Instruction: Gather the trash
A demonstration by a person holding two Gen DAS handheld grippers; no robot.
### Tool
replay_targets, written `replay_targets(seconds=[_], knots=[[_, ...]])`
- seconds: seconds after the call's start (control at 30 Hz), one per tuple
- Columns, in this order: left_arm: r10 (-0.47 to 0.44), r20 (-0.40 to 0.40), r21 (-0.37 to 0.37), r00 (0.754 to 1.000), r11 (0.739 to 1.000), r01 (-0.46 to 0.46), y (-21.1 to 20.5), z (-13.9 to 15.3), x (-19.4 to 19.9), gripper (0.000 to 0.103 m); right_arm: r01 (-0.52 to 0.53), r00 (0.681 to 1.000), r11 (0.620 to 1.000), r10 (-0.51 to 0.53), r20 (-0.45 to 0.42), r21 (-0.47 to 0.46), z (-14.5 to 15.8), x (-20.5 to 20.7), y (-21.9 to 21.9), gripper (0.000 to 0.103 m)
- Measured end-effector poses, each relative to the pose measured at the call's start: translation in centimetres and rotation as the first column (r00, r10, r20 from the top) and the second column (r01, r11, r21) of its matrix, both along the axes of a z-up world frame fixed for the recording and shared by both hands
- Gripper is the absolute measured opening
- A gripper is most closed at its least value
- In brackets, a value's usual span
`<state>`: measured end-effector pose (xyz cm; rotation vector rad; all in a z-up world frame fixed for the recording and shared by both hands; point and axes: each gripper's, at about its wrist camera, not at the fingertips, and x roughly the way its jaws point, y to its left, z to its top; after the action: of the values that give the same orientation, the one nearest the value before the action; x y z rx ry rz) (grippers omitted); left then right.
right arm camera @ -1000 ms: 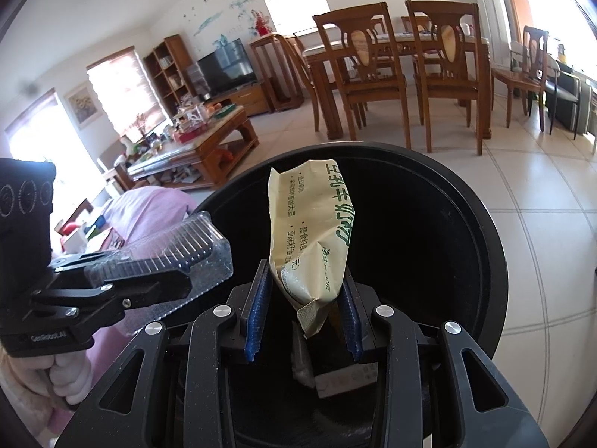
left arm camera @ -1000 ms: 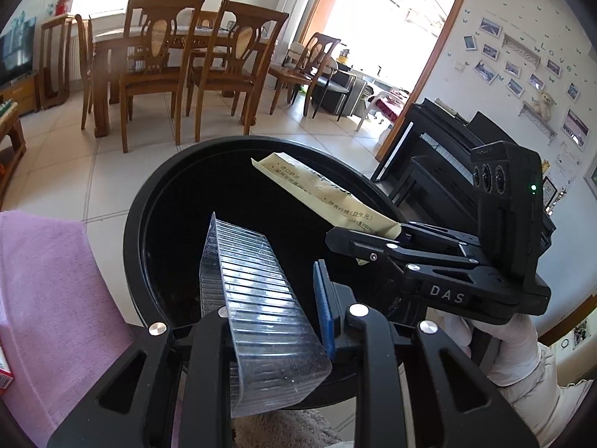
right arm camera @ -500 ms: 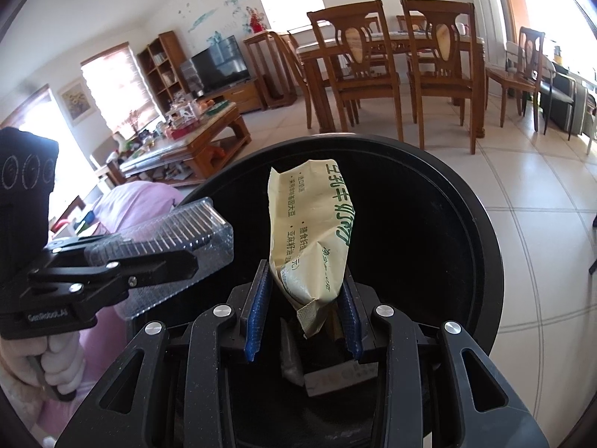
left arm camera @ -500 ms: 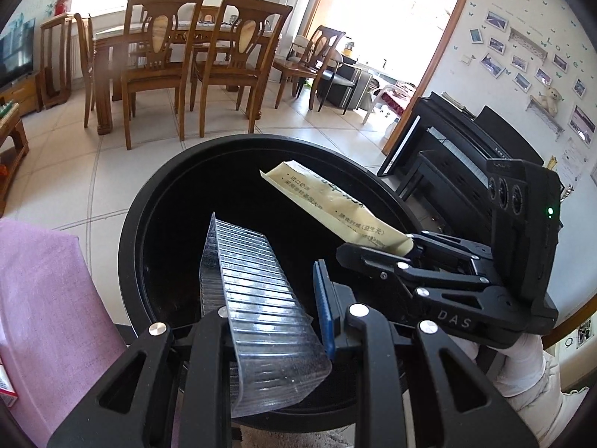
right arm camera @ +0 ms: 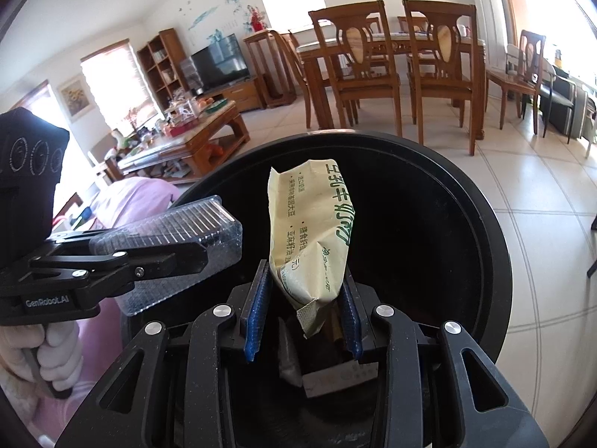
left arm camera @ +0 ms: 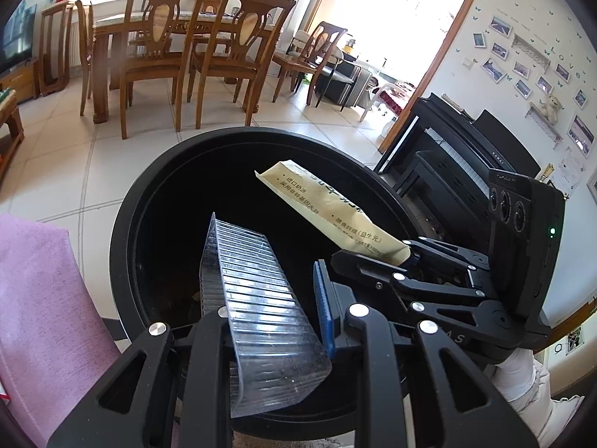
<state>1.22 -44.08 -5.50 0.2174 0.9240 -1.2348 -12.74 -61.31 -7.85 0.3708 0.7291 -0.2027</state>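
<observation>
left tool (right arm camera: 209, 257) body: "GenRobot.AI" | right tool (left arm camera: 337, 259) body: letters "AS", rest hidden | piano (left arm camera: 481, 156): "KAWAI", small | yellow packet (right arm camera: 311, 229): green Chinese print, "进口奶源", "膳食纤维(益生元)"; other lines too creased to read | carton in bin (right arm camera: 341, 375): print too small

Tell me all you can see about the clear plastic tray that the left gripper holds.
The clear plastic tray is transparent, with fine parallel ribs on its walls and a rounded corner. It looks thin, stiff and empty. The left gripper is shut on its near end, and it juts out tilted above the open mouth of the black bin. Nothing else touches it.
</observation>
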Motion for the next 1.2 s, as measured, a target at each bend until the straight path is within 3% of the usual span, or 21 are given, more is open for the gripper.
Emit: replay_targets(seconds=[0.8, 0.87, 0.93, 1.2], knots=[[0.003, 0.001, 0.032, 1.0, 0.999, -0.003, -1.4, 0.0, 0.7, 0.027, 0.027, 1.0, 1.0, -0.027, 0.012, -0.012, -0.4, -0.6, -0.2, 0.037], [0.01, 0.002, 0.028, 1.0, 1.0, -0.01, -1.2, 0.1, 0.9, 0.035, 0.031, 0.999, 0.999, -0.03, 0.013, -0.015, -0.4, -0.6, -0.2, 0.037], [0.019, 0.004, 0.015, 1.0, 1.0, -0.02, -1.1, 0.2, 0.9, 0.05, 0.034, 0.999, 0.999, -0.034, 0.016, -0.015, -0.3, -0.7, -0.2, 0.037], [0.038, 0.009, -0.008, 0.999, 0.999, -0.038, -0.4, 0.5, 0.7, 0.059, 0.044, 0.999, 0.999, -0.043, 0.031, -0.027, 0.1, -1.0, 0.1, 0.05]])
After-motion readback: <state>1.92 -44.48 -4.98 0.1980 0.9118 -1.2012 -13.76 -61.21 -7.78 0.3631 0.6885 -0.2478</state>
